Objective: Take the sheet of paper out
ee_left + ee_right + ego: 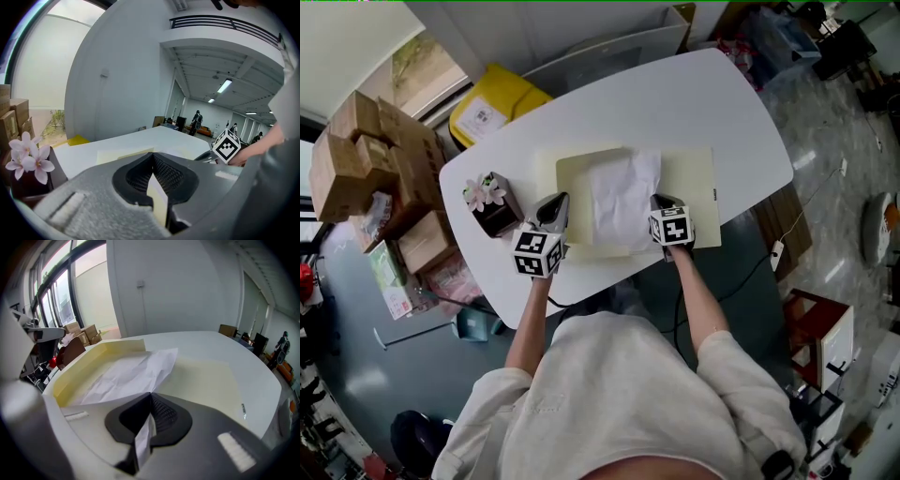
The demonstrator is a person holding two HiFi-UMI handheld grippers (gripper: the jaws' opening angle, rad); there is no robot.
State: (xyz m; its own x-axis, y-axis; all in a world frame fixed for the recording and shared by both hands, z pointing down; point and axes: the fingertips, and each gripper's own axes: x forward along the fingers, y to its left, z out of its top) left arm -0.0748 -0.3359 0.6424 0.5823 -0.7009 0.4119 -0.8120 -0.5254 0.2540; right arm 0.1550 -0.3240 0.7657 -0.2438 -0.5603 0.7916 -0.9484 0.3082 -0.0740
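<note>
A cream folder (694,187) lies open on the white table (712,112), with its left flap (577,173) lifted. Inside it lies a crumpled white sheet of paper (623,192). My left gripper (553,214) is at the folder's near left edge, and in the left gripper view its jaws (153,176) are shut on a cream edge of the folder (158,201). My right gripper (658,202) is at the paper's near right corner. In the right gripper view the right gripper (149,416) is shut on the white sheet (136,373), which runs back over the folder (211,376).
A dark box with pink flowers (490,202) stands left of the left gripper, near the table's left edge. Cardboard boxes (375,159) and a yellow bin (492,108) sit on the floor beyond that edge. The person's body is close against the near edge.
</note>
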